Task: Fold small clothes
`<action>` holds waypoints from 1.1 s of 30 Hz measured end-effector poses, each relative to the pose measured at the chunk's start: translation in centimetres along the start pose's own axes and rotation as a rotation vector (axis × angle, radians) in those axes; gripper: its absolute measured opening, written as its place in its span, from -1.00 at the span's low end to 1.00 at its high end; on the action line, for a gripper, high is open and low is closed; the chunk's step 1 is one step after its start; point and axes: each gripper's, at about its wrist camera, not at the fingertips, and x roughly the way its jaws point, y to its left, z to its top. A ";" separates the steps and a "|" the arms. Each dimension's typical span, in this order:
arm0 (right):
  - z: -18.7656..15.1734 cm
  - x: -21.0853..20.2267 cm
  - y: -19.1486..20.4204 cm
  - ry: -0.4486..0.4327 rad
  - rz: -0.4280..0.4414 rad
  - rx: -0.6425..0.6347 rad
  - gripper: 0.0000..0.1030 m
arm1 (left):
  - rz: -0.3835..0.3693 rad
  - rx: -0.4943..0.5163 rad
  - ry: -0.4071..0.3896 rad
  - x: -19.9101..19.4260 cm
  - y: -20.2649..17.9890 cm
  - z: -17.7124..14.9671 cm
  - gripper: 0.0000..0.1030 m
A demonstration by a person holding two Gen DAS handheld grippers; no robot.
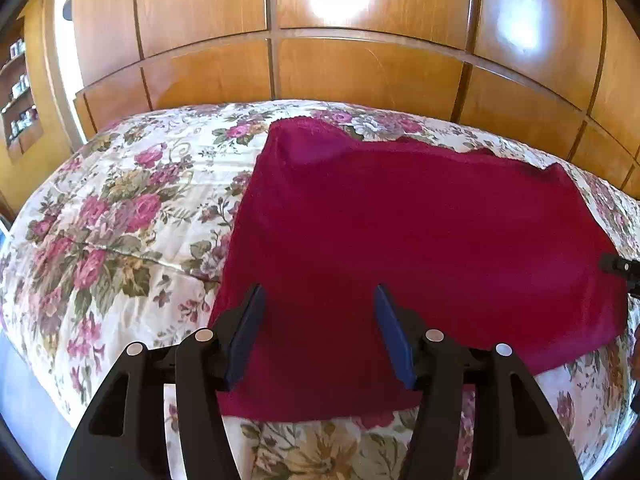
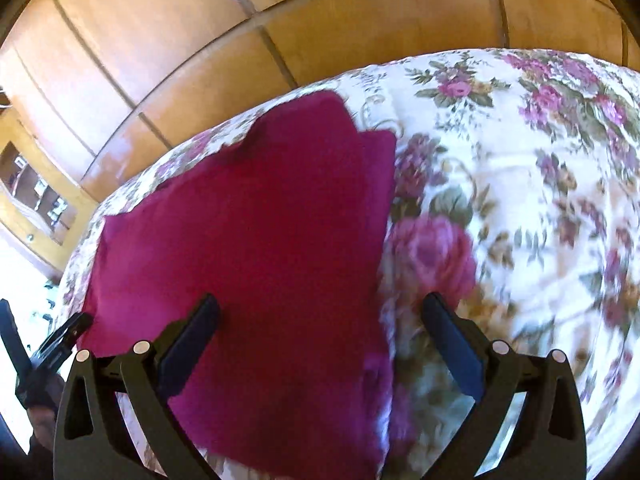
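Hovering over the near part of the crimson garment (image 1: 400, 240), the left gripper (image 1: 320, 292) has its two blue-padded fingers (image 1: 246, 332) spread wide, nothing between them. In the right wrist view the right gripper (image 2: 320, 304) is likewise spread wide and holds nothing; its left finger (image 2: 188, 344) sits over the cloth while its right finger sits over bare bedspread, so the garment's right-hand edge runs between them. The left gripper also shows at about 8 o'clock in that view, a dark shape just beside the cloth's near left corner; whether it touches the cloth cannot be told. The right gripper's tip shows at about 3 o'clock in the left wrist view.

The garment lies flat as a broad four-sided slab. In the left wrist view its long axis runs roughly from 8 o'clock to 2 o'clock, with the far edge uneven, rising to a rounded corner toward 12 o'clock and a small peak toward 2 o'clock. In the right wrist view a second layer edge shows along the right side near 1 o'clock.

It rests on a white floral bedspread (image 1: 120, 220) with pink roses and green leaves, covering a bed. Behind, from 10 to 2 o'clock, stand glossy wooden wardrobe panels (image 1: 208, 76) with bright glare. At 9 o'clock a recessed shelf (image 1: 20, 92) holds small items, too small to identify.
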 end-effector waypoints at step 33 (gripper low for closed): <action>-3.4 -2.1 1.6 0.045 0.017 0.072 -0.35 | -0.029 -0.092 -0.031 -3.5 1.2 -2.5 0.08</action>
